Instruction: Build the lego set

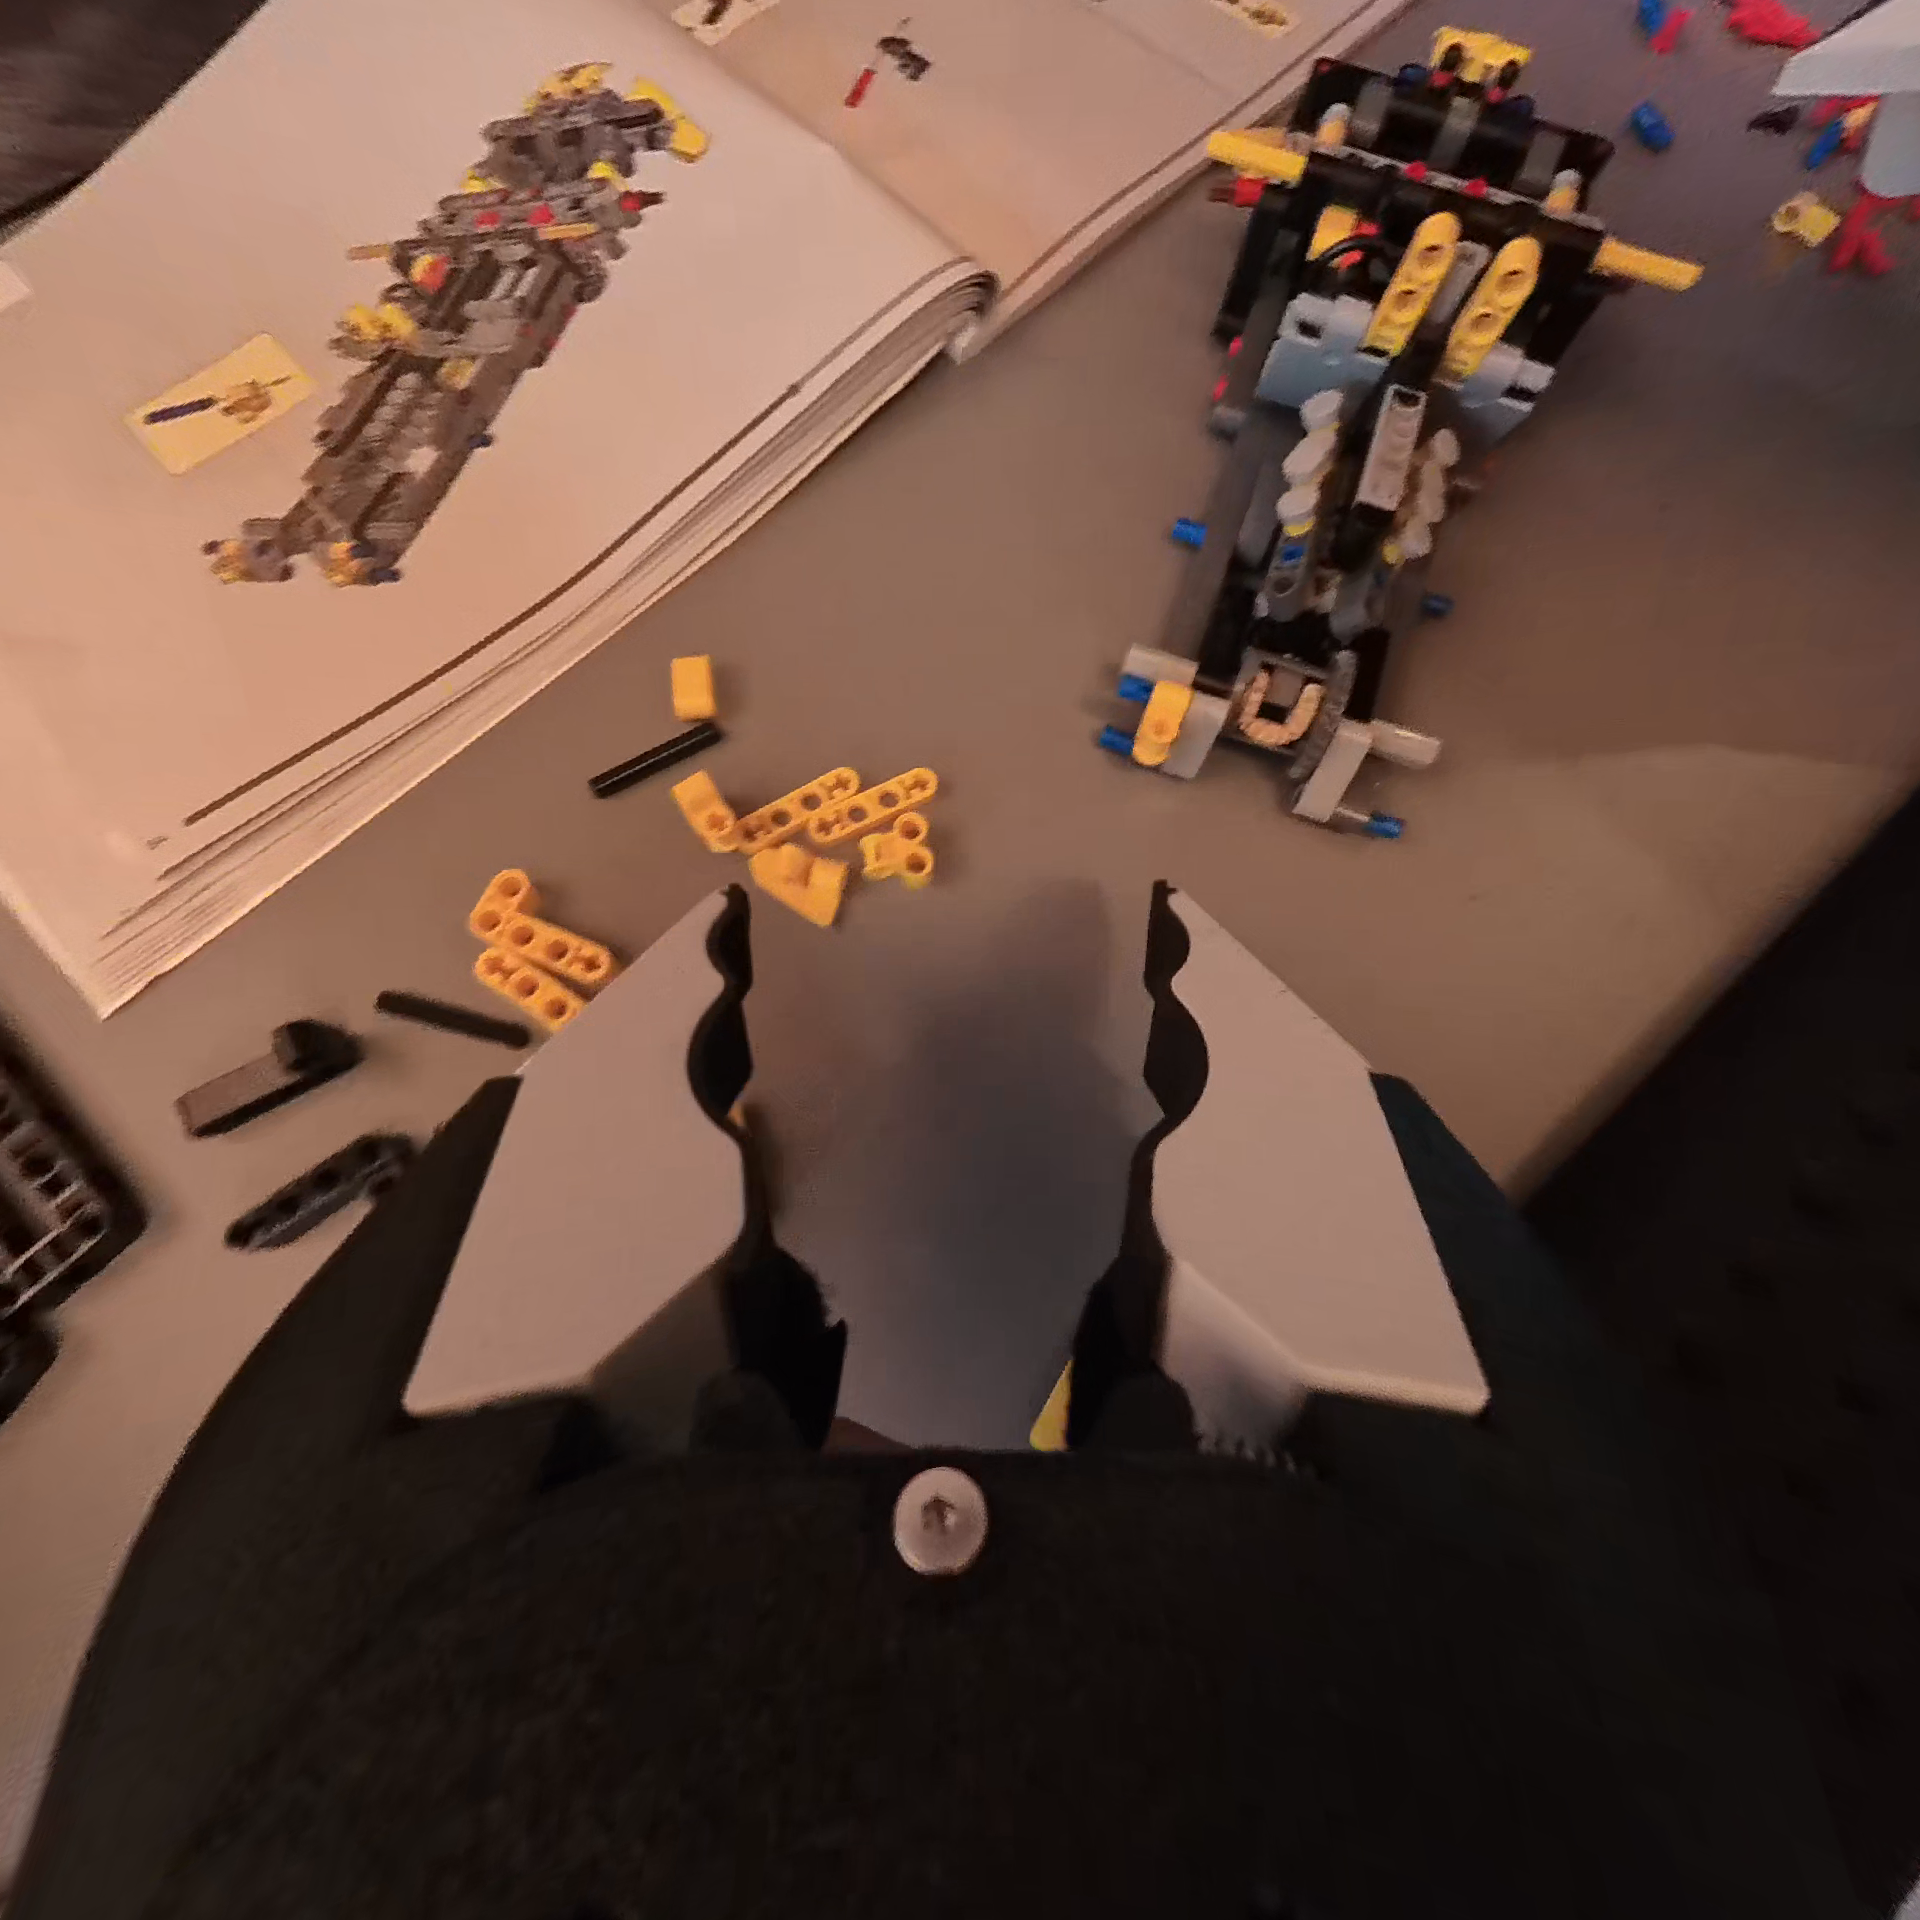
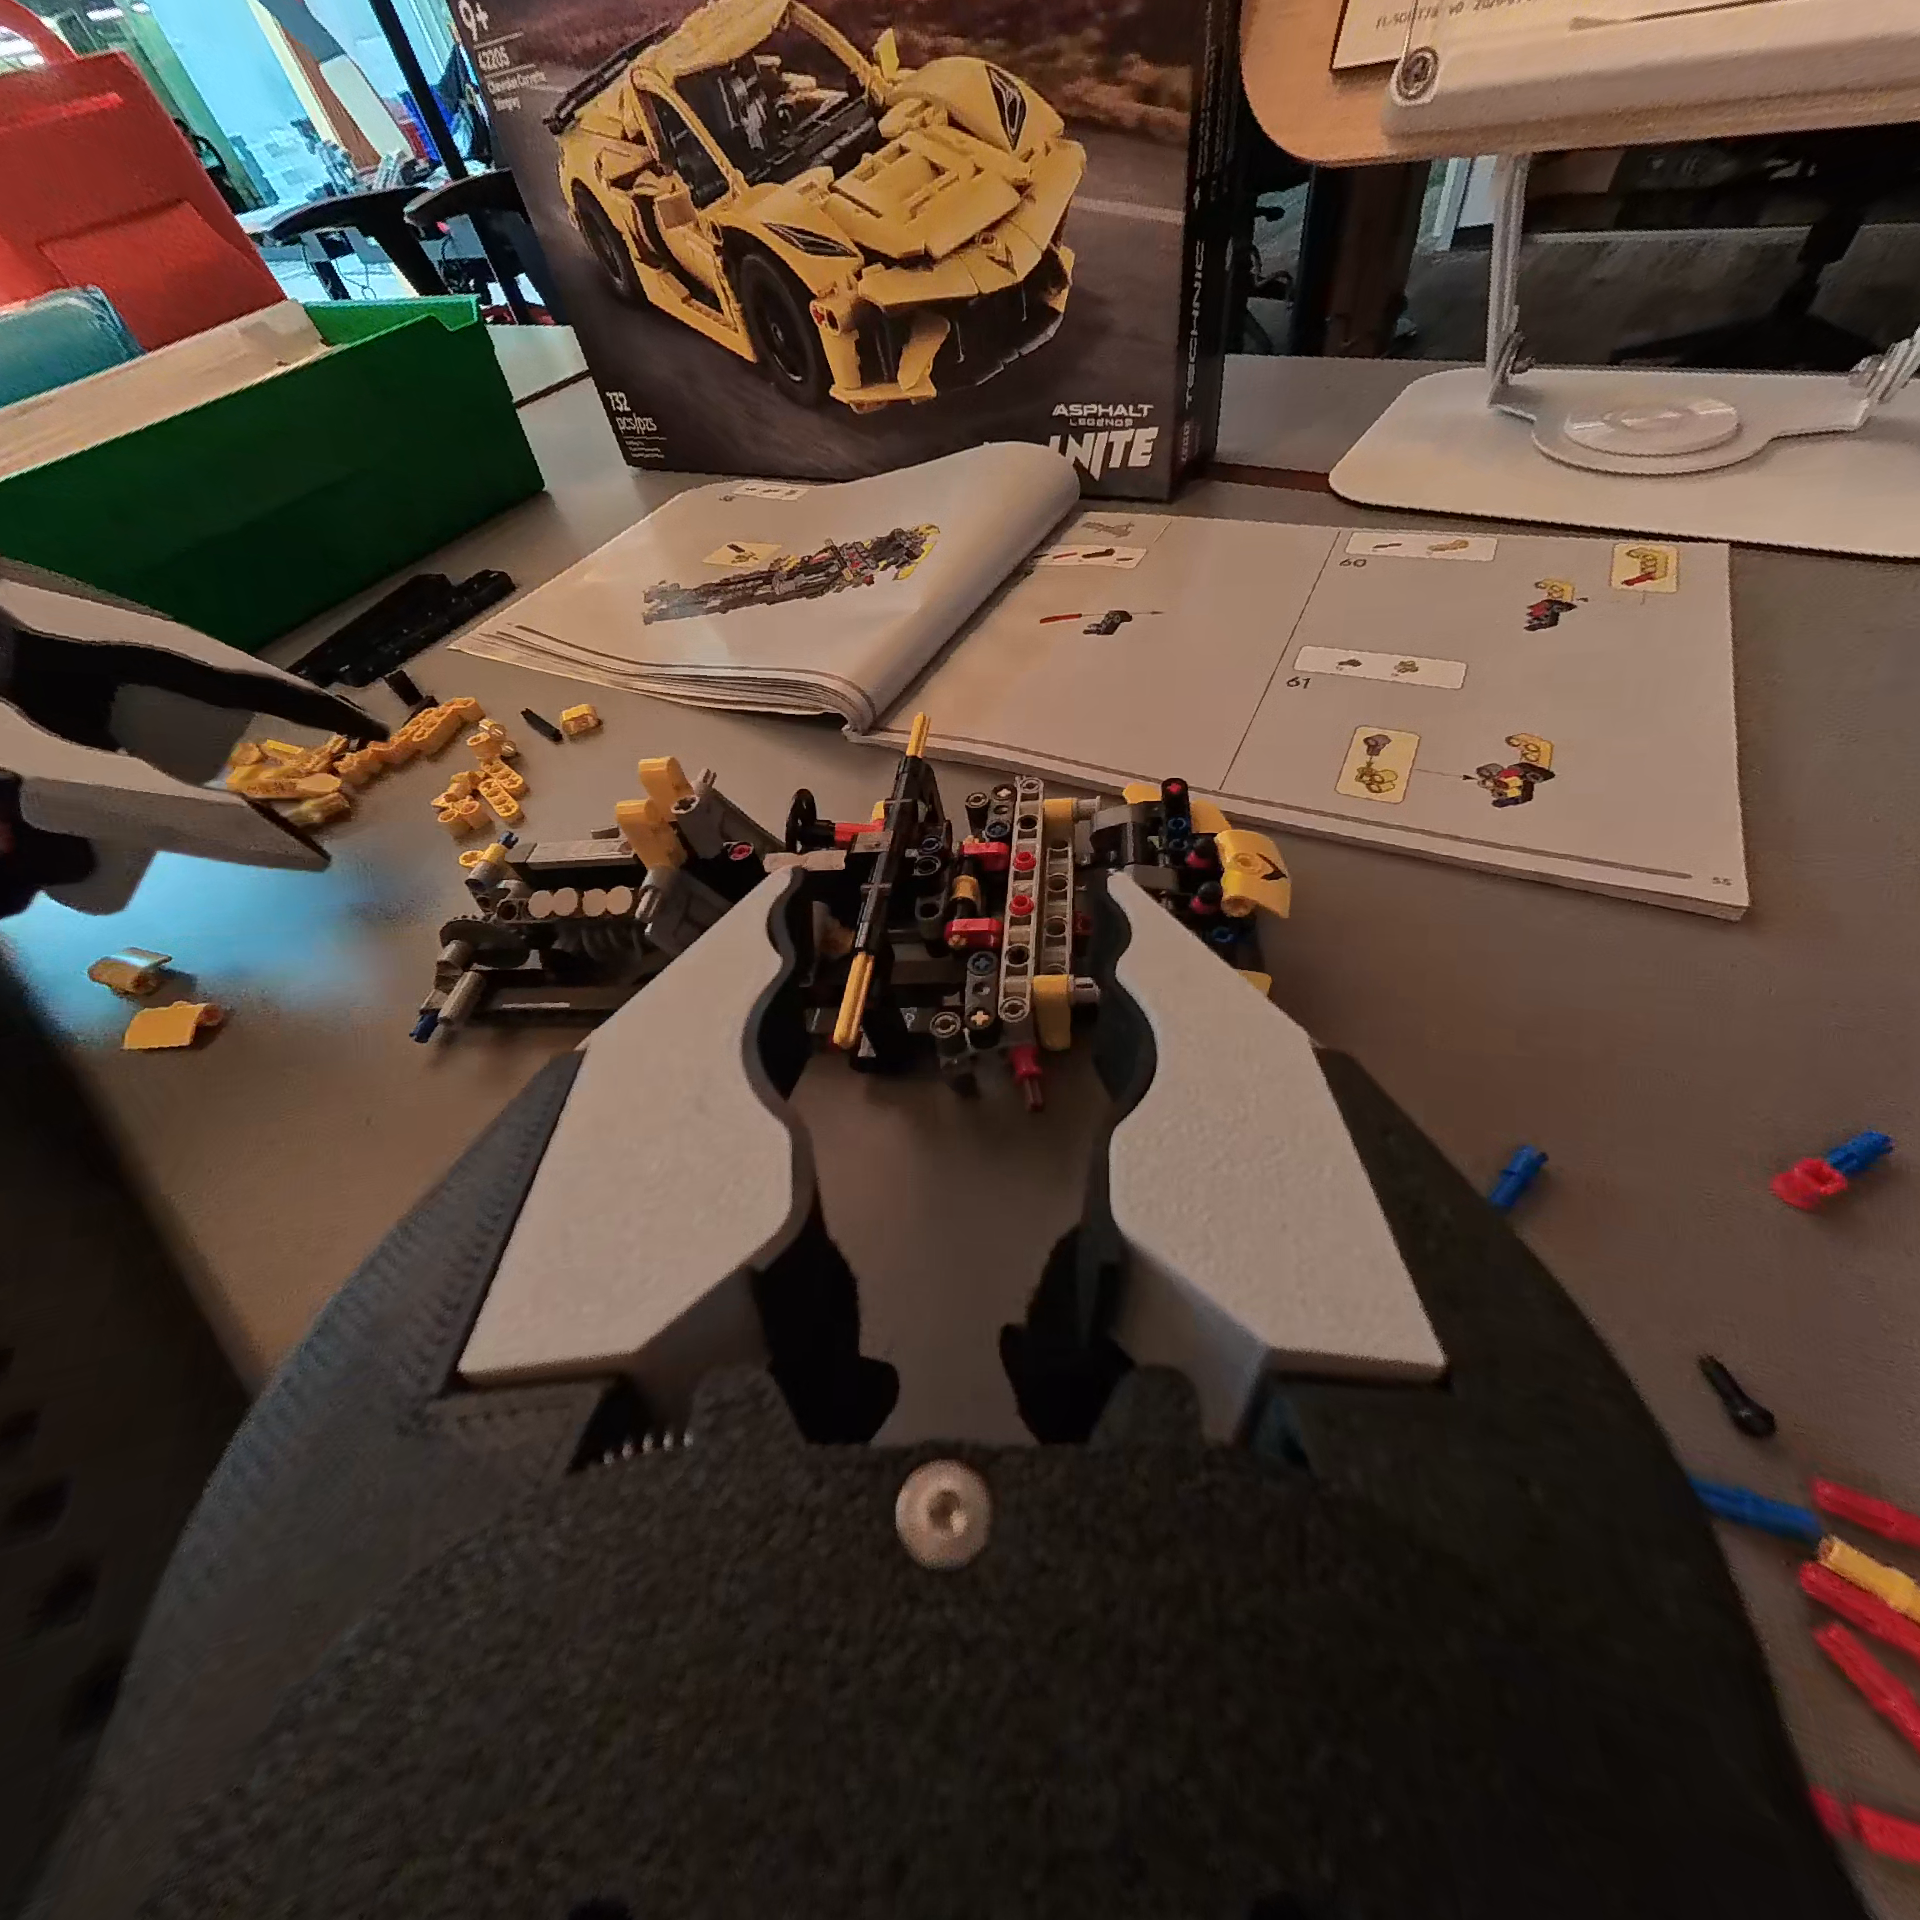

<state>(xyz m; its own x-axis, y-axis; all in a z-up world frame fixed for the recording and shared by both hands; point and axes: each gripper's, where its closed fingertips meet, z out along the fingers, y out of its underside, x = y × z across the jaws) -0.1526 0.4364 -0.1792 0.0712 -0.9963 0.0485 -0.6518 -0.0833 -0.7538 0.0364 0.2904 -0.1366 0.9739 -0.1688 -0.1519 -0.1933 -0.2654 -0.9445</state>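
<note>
dim warm light, motion blur in the left view (edges bend fisheye-wide).

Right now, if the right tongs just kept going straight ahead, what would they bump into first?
Most likely the half-built car model: it sits straight ahead between the open right tongs, already about level with their tips. The instruction booklet lies beyond it. Depth is hard to judge.

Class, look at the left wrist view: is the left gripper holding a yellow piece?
No: the left gripper is open and empty above the yellow pieces.
</note>
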